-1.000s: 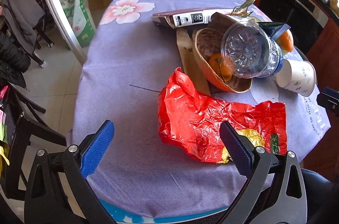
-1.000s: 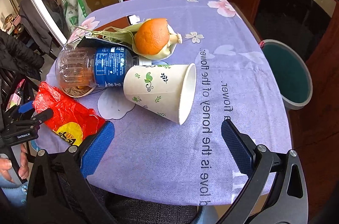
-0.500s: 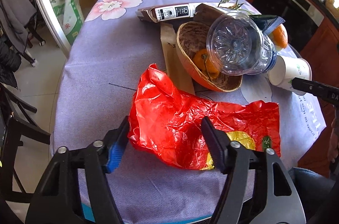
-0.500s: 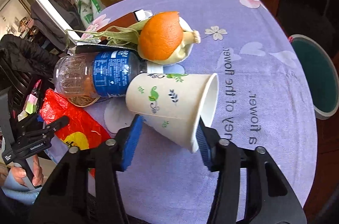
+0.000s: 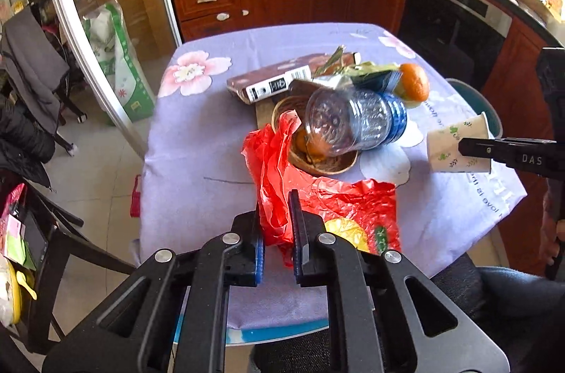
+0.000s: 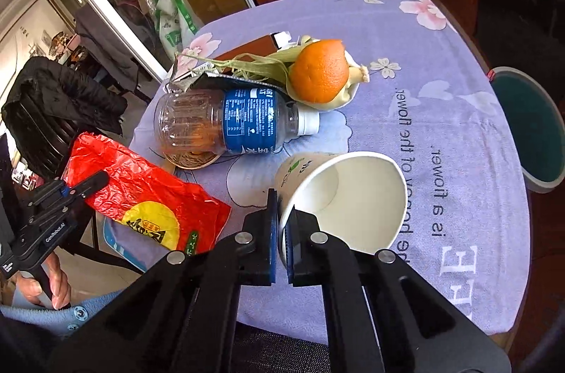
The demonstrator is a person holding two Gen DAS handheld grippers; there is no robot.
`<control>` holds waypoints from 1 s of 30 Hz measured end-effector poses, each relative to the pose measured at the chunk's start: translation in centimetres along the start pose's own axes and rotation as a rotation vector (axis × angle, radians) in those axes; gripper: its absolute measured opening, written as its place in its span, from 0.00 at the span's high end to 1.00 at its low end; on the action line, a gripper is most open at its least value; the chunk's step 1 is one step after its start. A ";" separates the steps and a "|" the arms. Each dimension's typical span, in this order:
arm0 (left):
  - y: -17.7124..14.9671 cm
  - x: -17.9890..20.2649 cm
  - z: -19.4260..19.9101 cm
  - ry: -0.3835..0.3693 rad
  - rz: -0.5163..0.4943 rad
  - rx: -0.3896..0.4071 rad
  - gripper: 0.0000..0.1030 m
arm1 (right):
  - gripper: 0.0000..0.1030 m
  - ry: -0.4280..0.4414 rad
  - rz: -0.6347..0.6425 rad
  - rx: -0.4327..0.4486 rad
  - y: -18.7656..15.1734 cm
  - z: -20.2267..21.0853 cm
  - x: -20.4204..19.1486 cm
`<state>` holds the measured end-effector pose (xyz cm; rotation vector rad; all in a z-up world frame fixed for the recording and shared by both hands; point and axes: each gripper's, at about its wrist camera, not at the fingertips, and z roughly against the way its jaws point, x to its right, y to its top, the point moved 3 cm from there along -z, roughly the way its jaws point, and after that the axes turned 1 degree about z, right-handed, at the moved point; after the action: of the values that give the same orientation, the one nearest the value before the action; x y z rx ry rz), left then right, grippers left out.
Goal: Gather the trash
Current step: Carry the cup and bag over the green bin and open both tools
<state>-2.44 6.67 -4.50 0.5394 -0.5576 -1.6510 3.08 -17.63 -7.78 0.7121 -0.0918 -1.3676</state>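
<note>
A: So, which step are we looking at here?

B: Both pickups are under way at once, I'd say. The left gripper (image 5: pixel 276 232) is pinching a bunched fold of the red plastic bag (image 5: pixel 339 207), its jaws nearly together with only the plastic between them. Most of the bag is lying on the worktop (image 5: pixel 197 140), its far end rising against the brown bowl (image 5: pixel 317 157).

A: And the right one?

B: The right gripper (image 6: pixel 280 232) is clamping the wall of the paper cup (image 6: pixel 339 196) at the rim, one finger inside the mouth and one outside. In the left wrist view the cup is appearing clear of the cloth, held out on its side.

A: How are the grippers being held?

B: Each is reaching in low from the near edge of the worktop, angled slightly downward. They are sitting well apart, the left by the bag and the right out toward the worktop's right side.

A: What is the next move calling for?

B: Probably carrying the cup over to the teal bin (image 6: pixel 529 126) waiting on the floor past the right edge, and opening the jaws above it. The bag is floppy, so it is needing a clean lift to avoid dragging the plastic bottle (image 6: pixel 226 122) lying just beside it.
</note>
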 end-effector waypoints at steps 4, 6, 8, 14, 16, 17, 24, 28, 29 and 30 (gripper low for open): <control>2.3 1.5 3.3 -0.021 -0.045 0.067 0.88 | 0.96 -0.029 -0.009 0.054 0.4 2.5 0.7; 3.9 2.8 4.7 -0.029 -0.085 0.111 0.88 | 0.96 -0.039 -0.016 0.081 0.6 3.8 1.3; 5.7 4.3 5.8 -0.057 -0.111 0.141 0.88 | 0.96 -0.048 -0.032 0.108 0.9 5.2 2.1; 11.6 11.6 6.4 -0.097 -0.208 0.236 0.88 | 0.96 -0.119 -0.098 0.220 2.4 10.2 6.6; 13.7 14.7 5.5 -0.114 -0.237 0.252 0.88 | 0.96 -0.154 -0.139 0.260 2.9 12.1 9.1; 14.7 16.3 4.9 -0.123 -0.249 0.255 0.88 | 0.96 -0.172 -0.158 0.276 3.0 12.8 10.3; 20.2 28.4 -2.7 -0.180 -0.332 0.190 0.88 | 0.96 -0.290 -0.289 0.328 3.7 15.3 20.1; 21.7 34.7 -8.0 -0.208 -0.388 0.131 0.87 | 0.96 -0.321 -0.362 0.303 4.1 14.4 25.0; 21.9 35.9 -9.4 -0.209 -0.401 0.119 0.87 | 0.96 -0.326 -0.375 0.294 4.2 14.1 26.0; 22.0 37.0 -10.8 -0.215 -0.414 0.107 0.87 | 0.96 -0.333 -0.385 0.284 4.4 13.8 27.0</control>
<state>15.89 -33.56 -0.40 0.5864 -0.7299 -2.0971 6.84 -47.76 -3.71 0.7557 -0.4392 -1.8602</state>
